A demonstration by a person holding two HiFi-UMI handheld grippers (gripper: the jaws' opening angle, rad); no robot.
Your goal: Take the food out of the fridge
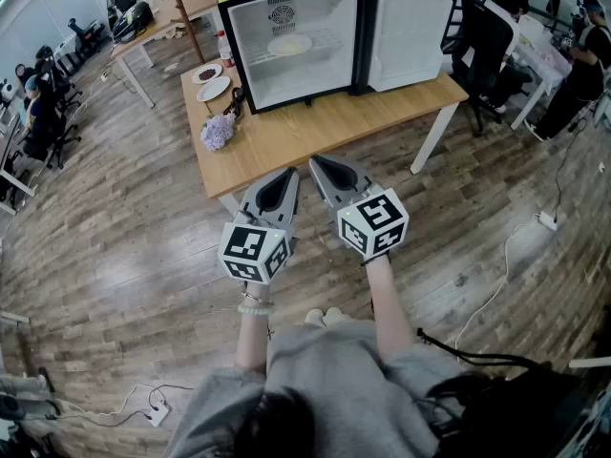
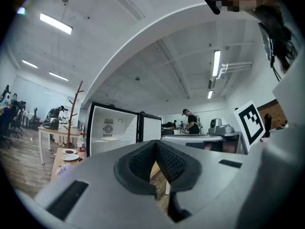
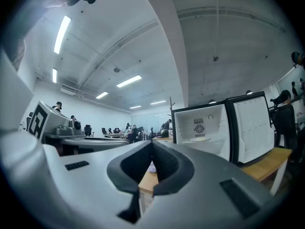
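Both grippers are held level and side by side ahead of the body, well short of the table (image 1: 325, 127), so the approach is judged not yet begun. The left gripper's (image 1: 286, 177) jaws are closed together on nothing, and the right gripper's (image 1: 321, 168) jaws are likewise together and empty; they would have to be parted before anything is taken. The fridge (image 1: 305, 79) is stood on the table with its door (image 1: 410, 41) swung wide to the right, so the shelf is laid open to reach. The food (image 1: 289, 45), a pale plateful, is seen on that shelf. Left of the fridge, plates (image 1: 213, 88), a bottle (image 1: 223, 46) and purple flowers (image 1: 218, 132) are set on the light wooden top. A plank floor (image 1: 115, 246) and an office with desks and people are seen around.
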